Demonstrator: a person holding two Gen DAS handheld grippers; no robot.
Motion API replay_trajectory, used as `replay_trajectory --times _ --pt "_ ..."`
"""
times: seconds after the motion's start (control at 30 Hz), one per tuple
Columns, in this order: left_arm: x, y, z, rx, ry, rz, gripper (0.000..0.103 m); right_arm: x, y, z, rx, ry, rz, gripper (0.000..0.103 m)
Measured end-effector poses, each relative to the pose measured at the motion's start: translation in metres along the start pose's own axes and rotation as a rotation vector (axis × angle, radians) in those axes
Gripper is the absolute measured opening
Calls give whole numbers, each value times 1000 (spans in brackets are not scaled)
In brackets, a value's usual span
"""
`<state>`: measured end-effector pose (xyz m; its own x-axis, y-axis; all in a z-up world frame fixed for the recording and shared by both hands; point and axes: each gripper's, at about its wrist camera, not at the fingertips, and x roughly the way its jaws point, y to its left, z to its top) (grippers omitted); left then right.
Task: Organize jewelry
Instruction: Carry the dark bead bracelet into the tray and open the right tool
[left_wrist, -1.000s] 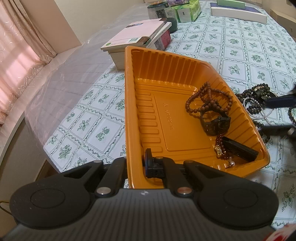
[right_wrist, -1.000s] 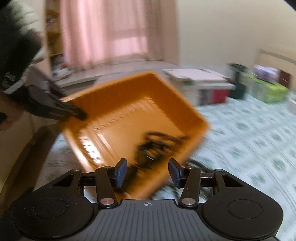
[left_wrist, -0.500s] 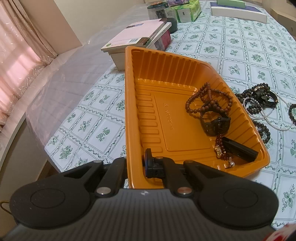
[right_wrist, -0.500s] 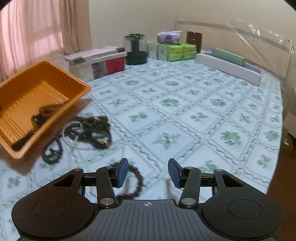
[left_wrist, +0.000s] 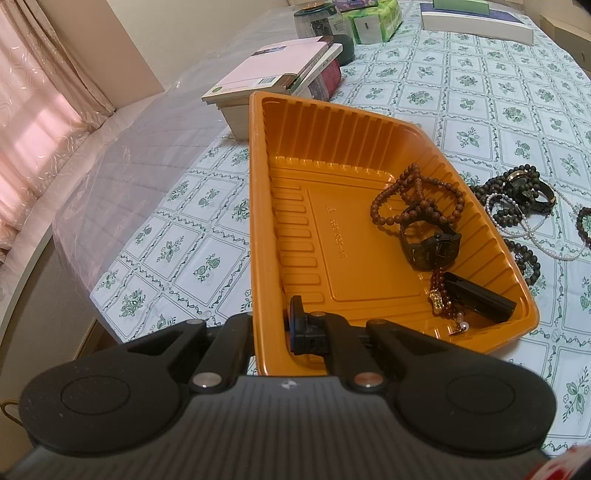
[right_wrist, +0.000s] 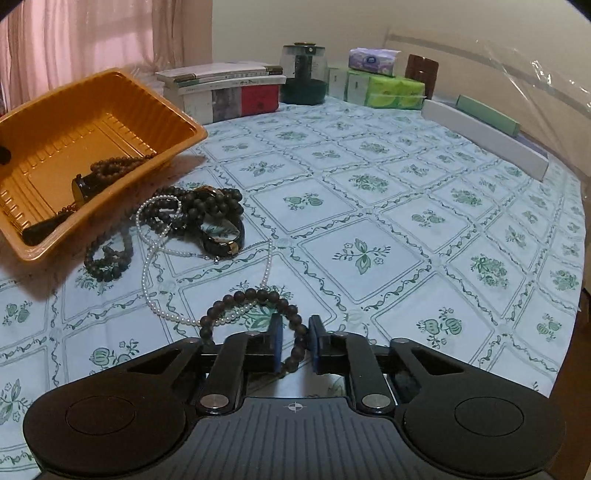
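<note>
Closing on the dark bead bracelet (right_wrist: 255, 306), your right claw (right_wrist: 294, 345) may drag the pearl strand (right_wrist: 207, 284) beneath it; left claw (left_wrist: 271, 326) clamps the orange tray (left_wrist: 258, 206).

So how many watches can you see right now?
2. A black watch lies in the orange tray beside the brown beads; a second watch sits on the tablecloth among dark beads and pearls. That tangle may hide more.

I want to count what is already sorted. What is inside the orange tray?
Inside the orange tray: a brown bead strand, a black watch, a small red bead string and a black bar. What lies beneath them is hidden.
</note>
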<state>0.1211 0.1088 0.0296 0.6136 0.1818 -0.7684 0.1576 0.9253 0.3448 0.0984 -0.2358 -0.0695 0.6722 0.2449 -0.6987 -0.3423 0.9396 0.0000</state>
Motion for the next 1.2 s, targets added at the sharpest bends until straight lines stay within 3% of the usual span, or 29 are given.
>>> replay_trajectory --times 0.17,0.67,1.0,1.2 --pt "-1 1 -1 -2 -2 -2 2 -7 2 3 -7 -14 -18 7" --pt "-1 2 -3 -6 -4 -4 2 -52 35 59 -129 -235 5 6" --pt "-1 2 -3 -6 -5 -6 2 -52 82 101 -165 -302 193 6" --pt "-1 2 -3 -8 -6 -6 2 -37 121 114 -211 -281 326 6"
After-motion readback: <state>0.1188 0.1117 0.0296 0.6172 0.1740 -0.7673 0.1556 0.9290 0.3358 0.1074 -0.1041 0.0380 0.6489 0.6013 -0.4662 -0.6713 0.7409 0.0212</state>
